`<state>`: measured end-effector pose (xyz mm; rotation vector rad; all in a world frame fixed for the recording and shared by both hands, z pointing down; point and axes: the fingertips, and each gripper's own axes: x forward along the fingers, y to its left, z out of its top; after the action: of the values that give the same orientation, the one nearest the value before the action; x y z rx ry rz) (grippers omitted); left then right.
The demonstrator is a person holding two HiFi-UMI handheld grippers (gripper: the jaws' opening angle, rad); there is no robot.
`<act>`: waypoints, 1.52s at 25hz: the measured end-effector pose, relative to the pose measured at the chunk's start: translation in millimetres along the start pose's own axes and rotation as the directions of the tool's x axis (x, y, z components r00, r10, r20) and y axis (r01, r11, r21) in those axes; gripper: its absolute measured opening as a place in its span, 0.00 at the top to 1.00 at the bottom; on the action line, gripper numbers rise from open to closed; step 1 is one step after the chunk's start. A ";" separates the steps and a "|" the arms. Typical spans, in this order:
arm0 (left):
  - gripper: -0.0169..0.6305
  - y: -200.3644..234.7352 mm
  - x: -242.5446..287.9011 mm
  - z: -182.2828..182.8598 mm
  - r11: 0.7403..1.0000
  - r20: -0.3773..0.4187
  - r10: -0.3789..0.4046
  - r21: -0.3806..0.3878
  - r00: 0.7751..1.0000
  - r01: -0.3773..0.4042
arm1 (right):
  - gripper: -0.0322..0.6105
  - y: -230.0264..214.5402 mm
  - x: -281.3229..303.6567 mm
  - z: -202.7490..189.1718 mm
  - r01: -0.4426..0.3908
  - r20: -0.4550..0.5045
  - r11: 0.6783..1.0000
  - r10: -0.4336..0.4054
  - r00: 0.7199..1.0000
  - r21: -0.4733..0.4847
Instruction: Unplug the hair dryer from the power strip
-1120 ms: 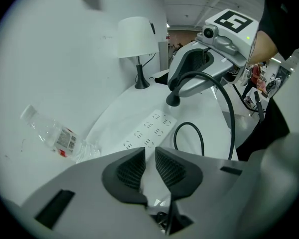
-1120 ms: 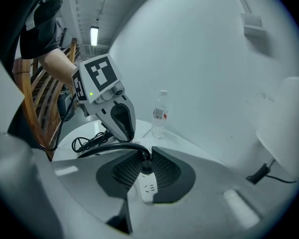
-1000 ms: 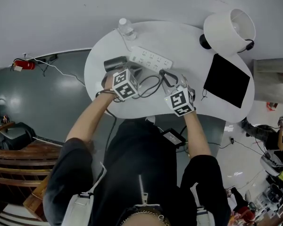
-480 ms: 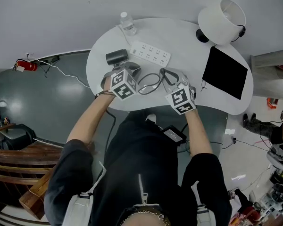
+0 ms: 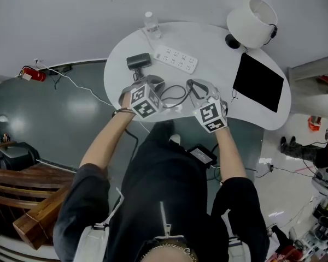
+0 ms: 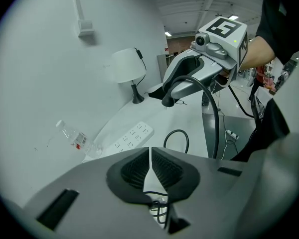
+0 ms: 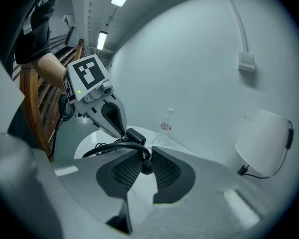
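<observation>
The right gripper (image 7: 146,156) is clenched on a black cord (image 7: 114,145). The cord shows as a round dark section pinched between its ribbed jaws, then arcs away to the left, lifted off the surface. The left gripper (image 6: 150,153) has just been closing. Its jaws now sit together with only a hairline gap and nothing caught in them (loops of cord show on the surface below, not gripped).

Both grippers hang over the near edge of a white, rounded desk (image 5: 213,40), the left one toward its left edge and the right one nearer the middle. Loose coils of the same cord lie on the desk between the two grippers.

Just beyond the left gripper, toward the far left edge, lies the dark hair dryer (image 5: 138,60). It sits between that gripper and the white power strip (image 5: 176,59). The strip rests at an angle near the far edge, just right of the hair dryer and apart from both grippers.

A clear water bottle (image 5: 151,23) stands at the far edge behind the strip. A white-shaded lamp (image 5: 251,15) stands at the far right edge (its dark base just shows under the shade). A flat black pad (image 5: 258,82) covers the right end of the desk, beside the right gripper but apart from it.
</observation>
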<state>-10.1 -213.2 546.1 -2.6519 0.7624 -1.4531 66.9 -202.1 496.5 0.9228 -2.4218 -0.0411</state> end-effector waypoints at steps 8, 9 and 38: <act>0.94 -17.3 -24.5 0.5 0.999 0.017 0.048 -0.005 0.999 -0.048 | 0.87 16.3 -20.0 6.6 0.007 0.026 1.000 -0.007 1.000 -0.023; 0.94 -20.1 -26.7 -0.2 0.999 0.018 0.052 -0.004 0.999 -0.052 | 0.87 17.9 -22.5 7.2 0.011 0.027 1.000 -0.010 1.000 -0.024; 0.94 -66.0 -62.4 -18.0 0.996 0.022 0.084 0.025 0.996 -0.084 | 0.87 61.9 -66.6 19.4 0.041 0.059 0.995 -0.035 0.998 -0.096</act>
<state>-25.6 -124.8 523.5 -2.5778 0.8366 -1.4036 60.8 -116.3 461.4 0.9354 -2.4310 -0.2007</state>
